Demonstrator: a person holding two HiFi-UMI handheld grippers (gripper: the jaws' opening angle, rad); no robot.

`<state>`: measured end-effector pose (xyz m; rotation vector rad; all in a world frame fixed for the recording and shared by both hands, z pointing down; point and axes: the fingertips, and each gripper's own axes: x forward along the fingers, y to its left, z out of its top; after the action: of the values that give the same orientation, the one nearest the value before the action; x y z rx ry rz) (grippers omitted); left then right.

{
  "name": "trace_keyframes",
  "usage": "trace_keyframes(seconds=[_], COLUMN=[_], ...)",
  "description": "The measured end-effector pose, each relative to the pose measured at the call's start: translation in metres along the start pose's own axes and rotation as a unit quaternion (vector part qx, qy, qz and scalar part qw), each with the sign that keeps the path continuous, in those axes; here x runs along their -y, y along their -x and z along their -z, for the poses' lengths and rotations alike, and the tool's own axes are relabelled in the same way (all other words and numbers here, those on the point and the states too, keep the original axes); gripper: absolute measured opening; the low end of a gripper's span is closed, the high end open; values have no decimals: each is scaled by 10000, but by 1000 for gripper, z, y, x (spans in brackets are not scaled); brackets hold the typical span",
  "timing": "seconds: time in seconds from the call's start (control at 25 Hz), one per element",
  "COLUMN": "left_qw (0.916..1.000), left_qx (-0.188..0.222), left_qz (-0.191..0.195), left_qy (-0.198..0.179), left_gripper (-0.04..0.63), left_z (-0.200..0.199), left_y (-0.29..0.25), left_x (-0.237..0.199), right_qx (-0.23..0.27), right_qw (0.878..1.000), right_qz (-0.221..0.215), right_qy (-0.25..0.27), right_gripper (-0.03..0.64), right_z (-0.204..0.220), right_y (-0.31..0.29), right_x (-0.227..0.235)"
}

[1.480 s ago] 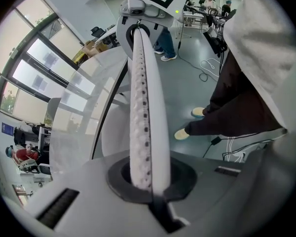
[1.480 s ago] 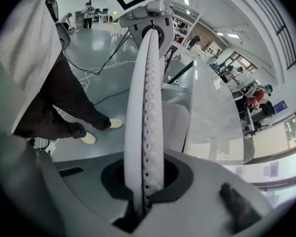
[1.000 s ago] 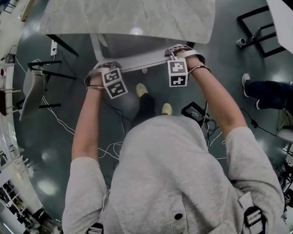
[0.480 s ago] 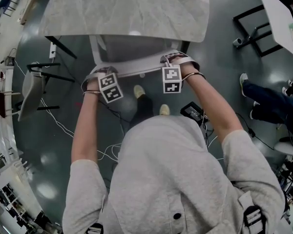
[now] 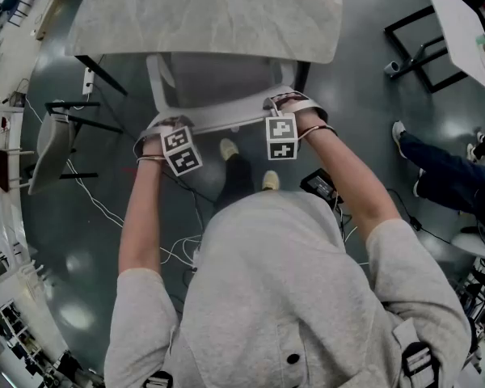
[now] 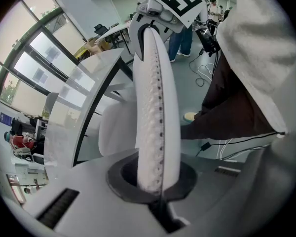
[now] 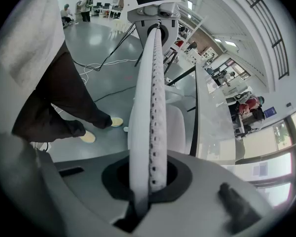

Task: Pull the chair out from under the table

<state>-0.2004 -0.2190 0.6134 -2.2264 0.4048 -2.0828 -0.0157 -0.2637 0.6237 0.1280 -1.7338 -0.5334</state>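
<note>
A white chair stands half under the pale table (image 5: 202,14), its seat (image 5: 218,79) partly showing beyond the table's edge. Its curved backrest top (image 5: 226,121) runs between my two grippers. My left gripper (image 5: 163,126) is shut on the left end of that top edge, and my right gripper (image 5: 285,103) is shut on the right end. In the left gripper view the perforated backrest edge (image 6: 155,107) rises out of the closed left gripper (image 6: 155,181), with the right gripper (image 6: 163,9) at its far end. The right gripper view shows the same backrest edge (image 7: 150,107) clamped in the right gripper (image 7: 148,181).
The holder's shoes (image 5: 230,149) stand just behind the chair. Cables (image 5: 105,208) and a black box (image 5: 319,186) lie on the grey floor. Another chair (image 5: 52,148) stands at the left. A second table (image 5: 469,31) and a person's legs (image 5: 436,160) are at the right.
Both grippers have come back toward the holder with the backrest in them. The chair has slid out, and more of its seat shows from under the table.
</note>
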Motion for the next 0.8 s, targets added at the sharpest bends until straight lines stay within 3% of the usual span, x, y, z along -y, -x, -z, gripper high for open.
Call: trace_keyframes(seconds=[0.8], left_qw=[9996], left_qx=[-49], left_qz=[-67], left_qy=[258], left_gripper=[14], left_z=[-14], left_y=[19], left_x=[87], right_qx=[110], right_qw=[9995], right_qz=[-176], right_qy=[257], right_gripper=[28], right_z=[0], right_y=[32], right_x=[-76])
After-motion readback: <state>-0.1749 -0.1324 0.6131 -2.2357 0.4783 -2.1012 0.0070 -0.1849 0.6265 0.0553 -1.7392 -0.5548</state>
